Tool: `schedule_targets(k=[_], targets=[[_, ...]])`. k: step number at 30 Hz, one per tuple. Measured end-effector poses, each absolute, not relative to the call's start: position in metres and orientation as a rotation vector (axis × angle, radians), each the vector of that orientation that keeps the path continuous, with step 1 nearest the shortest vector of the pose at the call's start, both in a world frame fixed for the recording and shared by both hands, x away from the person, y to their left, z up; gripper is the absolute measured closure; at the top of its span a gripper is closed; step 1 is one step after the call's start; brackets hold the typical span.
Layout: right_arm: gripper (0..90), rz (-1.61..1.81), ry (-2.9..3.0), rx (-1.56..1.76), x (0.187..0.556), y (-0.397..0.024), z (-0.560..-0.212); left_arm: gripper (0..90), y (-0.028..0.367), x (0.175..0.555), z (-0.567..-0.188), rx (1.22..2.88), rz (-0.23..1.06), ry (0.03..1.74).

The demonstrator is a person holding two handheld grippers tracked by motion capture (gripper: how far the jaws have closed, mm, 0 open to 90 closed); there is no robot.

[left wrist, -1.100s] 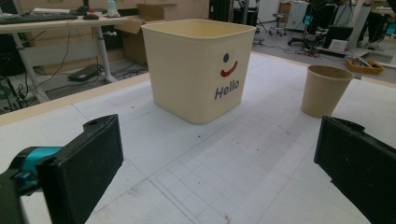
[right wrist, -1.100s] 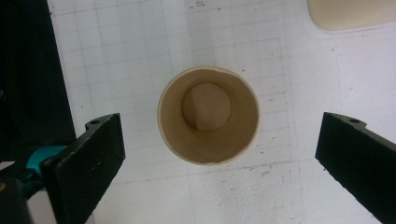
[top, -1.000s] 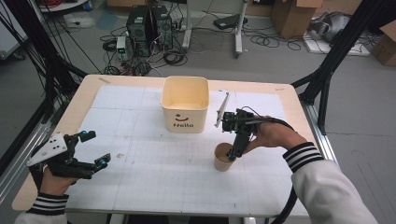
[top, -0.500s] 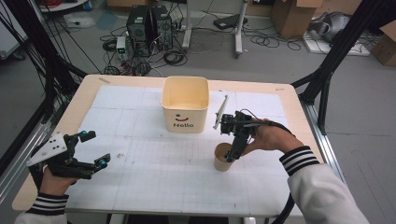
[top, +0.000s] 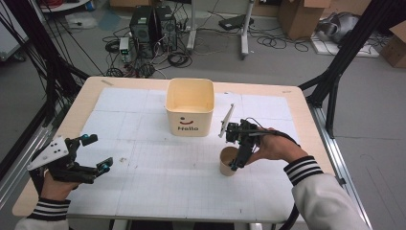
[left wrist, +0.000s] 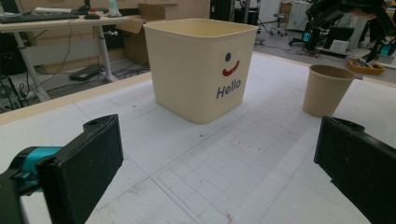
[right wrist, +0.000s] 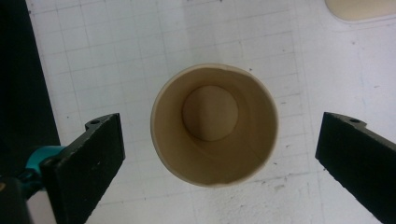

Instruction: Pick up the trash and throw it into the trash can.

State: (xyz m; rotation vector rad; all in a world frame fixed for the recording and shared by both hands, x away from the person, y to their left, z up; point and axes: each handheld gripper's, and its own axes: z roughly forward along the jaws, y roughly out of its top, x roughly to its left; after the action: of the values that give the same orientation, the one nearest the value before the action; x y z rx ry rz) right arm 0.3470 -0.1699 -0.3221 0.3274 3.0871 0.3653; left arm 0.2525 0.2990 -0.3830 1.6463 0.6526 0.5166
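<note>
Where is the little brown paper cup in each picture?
High view: the paper cup stands right of centre, under the right gripper.
Left gripper view: upper right, upright on the white mat.
Right gripper view: dead centre, seen from above, empty, between the open jaws.
Shared landmark: the cream Hello tub, its corner at the right gripper view's top right.

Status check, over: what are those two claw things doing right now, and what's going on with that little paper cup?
Right hand-held gripper open, jaws straddling the paper cup from above, no contact. Cup upright, empty. Left hand-held gripper open, idle. Hello bin stands apart; nothing in the way.
</note>
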Motion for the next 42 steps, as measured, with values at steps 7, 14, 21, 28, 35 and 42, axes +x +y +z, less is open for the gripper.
schedule_targets(k=[7,14,21,28,35,42], targets=[[0.2,0.374,3.092,0.328,0.346,-0.168,-0.326,1.8,0.299,0.252,-0.383,1.645,0.517,0.653],[0.1,0.361,3.093,0.341,0.346,-0.168,-0.334,1.7,0.299,0.252,-0.383,1.646,0.515,0.652],[0.1,0.378,3.084,0.353,0.346,-0.17,-0.344,1.7,0.299,0.253,-0.383,1.646,0.513,0.652],[0.2,0.376,3.078,0.363,0.345,-0.171,-0.352,1.7,0.299,0.253,-0.383,1.646,0.51,0.652],[0.1,0.364,3.058,0.372,0.344,-0.171,-0.362,1.8,0.299,0.253,-0.383,1.642,0.51,0.651],[0.2,0.35,3.048,0.388,0.343,-0.172,-0.374,1.8,0.299,0.253,-0.383,1.645,0.509,0.649]])
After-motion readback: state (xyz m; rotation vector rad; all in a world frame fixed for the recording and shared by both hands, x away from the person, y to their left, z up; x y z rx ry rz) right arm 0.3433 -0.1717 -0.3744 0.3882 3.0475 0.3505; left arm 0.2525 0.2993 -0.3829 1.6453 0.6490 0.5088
